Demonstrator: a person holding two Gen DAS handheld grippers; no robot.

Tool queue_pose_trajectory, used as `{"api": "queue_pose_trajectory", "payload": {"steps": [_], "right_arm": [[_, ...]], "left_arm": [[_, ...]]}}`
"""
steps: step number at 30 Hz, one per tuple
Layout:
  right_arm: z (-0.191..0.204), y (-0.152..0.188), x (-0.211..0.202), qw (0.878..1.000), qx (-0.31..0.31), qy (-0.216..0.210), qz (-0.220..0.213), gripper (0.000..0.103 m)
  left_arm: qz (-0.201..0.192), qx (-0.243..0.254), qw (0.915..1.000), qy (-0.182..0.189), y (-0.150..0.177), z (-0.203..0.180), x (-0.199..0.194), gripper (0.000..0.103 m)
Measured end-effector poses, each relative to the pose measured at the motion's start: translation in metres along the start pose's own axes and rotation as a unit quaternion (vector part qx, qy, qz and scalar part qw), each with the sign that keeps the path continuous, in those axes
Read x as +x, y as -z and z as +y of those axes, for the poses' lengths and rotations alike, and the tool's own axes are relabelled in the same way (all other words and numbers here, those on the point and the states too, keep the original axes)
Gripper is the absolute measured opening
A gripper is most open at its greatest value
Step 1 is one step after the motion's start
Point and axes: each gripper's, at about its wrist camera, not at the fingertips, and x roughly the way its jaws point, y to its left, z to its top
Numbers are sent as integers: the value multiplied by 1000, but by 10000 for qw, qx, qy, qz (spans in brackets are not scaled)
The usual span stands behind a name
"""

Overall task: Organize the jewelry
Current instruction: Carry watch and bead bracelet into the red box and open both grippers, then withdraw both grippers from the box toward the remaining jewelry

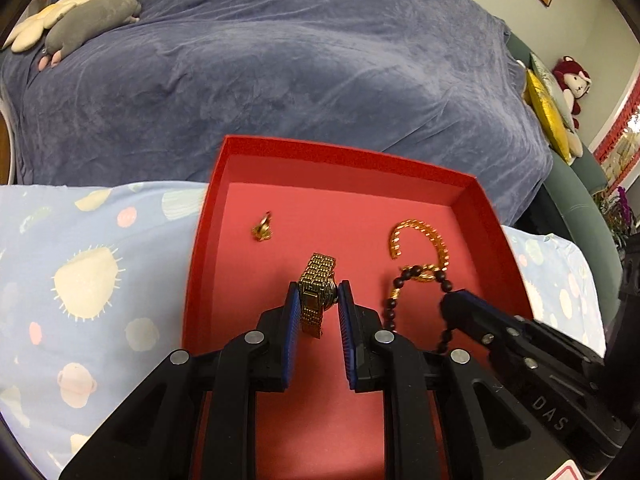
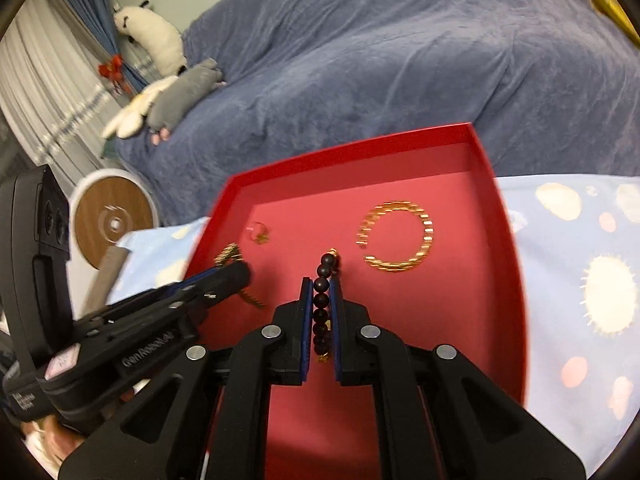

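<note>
A red tray (image 1: pixel 486 216) lies on a light blue sheet (image 1: pixel 100 260) printed with pale round shapes, in front of a bed under a blue-grey blanket (image 1: pixel 280 80). A grey plush toy (image 1: pixel 92 20) rests on the blanket, and curtains (image 2: pixel 44 92) hang at the side.

The right gripper's body shows the letters "DAS" in the left wrist view; "GenRobot.AI" (a little blurred) can be read on the left one.

Both tools reach forward over the tray. The left gripper (image 1: pixel 318 294) pinches a gold watch (image 1: pixel 316 296) at its case. The right gripper (image 2: pixel 321 284) is closed on a dark bead bracelet (image 2: pixel 322 304). A gold bangle (image 2: pixel 396 236) and a small gold ring (image 1: pixel 263 228) lie on the tray floor.
</note>
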Motion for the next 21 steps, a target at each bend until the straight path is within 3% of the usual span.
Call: {"api": "queue_pose_trajectory", "payload": {"steps": [3,5,7,14,18,21], "right_arm": [[-1,4,-9,9986,-240,430,-183,11],[-3,8,-20,9976,-313,518,-336,17],[-3,14,-38,9966,-410,527,-475,25],[19,35,-103,9930,-829,459,-712,33],[30,60,-139,9927,-825,338,-812,35],[34,81,-162,9929,-799,279,-833,39]], "left_arm": [[-243,-94,9994,-217,5,10,-7,19],[-356,-61,9990,-265,6,13,-17,28],[-522,-60,9981,-334,6,16,-30,41],[-891,24,9946,-525,30,13,-95,55],[-869,89,9946,-560,50,6,-123,56],[-896,96,9941,-597,74,2,-145,64]]}}
